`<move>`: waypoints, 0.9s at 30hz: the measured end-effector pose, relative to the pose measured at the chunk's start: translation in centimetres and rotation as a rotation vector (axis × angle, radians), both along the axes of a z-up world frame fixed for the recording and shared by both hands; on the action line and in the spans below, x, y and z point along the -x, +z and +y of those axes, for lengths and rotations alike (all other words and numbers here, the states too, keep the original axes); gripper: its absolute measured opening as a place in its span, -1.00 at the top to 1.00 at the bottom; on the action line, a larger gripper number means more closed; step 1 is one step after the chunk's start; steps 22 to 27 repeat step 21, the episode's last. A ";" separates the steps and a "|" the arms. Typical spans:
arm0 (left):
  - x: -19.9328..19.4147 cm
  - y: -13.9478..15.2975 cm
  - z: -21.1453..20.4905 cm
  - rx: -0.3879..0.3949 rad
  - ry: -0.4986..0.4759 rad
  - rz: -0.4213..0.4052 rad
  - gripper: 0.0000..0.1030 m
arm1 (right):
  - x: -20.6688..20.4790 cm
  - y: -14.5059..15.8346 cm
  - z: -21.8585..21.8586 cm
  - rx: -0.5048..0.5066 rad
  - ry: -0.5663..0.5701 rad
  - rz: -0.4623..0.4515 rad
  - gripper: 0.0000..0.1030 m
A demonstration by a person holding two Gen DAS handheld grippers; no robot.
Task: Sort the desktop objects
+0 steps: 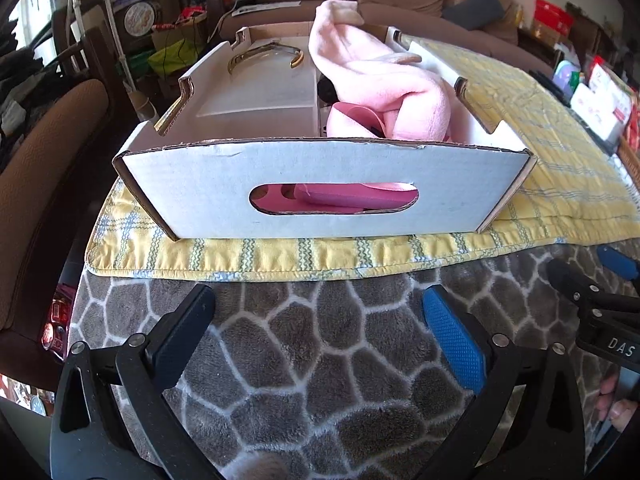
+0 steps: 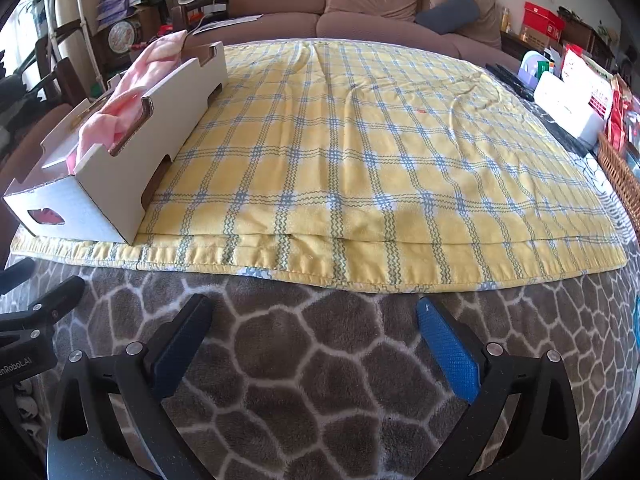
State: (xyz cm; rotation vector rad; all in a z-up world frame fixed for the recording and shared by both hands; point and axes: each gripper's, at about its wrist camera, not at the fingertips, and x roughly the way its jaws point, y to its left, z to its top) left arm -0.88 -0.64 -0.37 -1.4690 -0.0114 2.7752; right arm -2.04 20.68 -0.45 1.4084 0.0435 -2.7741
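Observation:
A white cardboard box [image 1: 192,188] with a handle slot stands on a yellow plaid cloth [image 1: 540,128], straight ahead in the left wrist view. In it lie a pink towel [image 1: 372,76], a pink band [image 1: 352,118], a gold hoop [image 1: 264,54] and a white inner box [image 1: 256,96]. My left gripper [image 1: 318,300] is open and empty, over the grey fleece in front of the box. My right gripper [image 2: 314,312] is open and empty, facing the bare cloth [image 2: 360,140]; the box [image 2: 120,168] is to its left.
A grey patterned fleece [image 2: 320,380] covers the table's near part. A white case [image 2: 568,112], packets and a wicker basket [image 2: 620,180] stand along the right edge. A brown sofa [image 2: 360,8] is behind the table, a brown chair [image 1: 40,184] to the left.

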 end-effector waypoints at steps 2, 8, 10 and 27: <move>0.0 0.0 0.0 0.000 0.000 0.000 -1.00 | 0.0 0.0 0.0 0.000 0.000 0.000 -1.00; 0.0 0.0 0.0 0.000 0.000 0.000 -1.00 | 0.0 0.0 0.0 0.000 0.000 0.000 -1.00; 0.0 0.0 -0.1 -0.004 0.000 0.001 -1.00 | 0.0 0.0 0.0 0.000 0.000 0.000 -1.00; -0.1 0.1 0.0 -0.001 0.000 0.001 -1.00 | 0.0 0.0 0.0 0.000 0.000 0.000 -1.00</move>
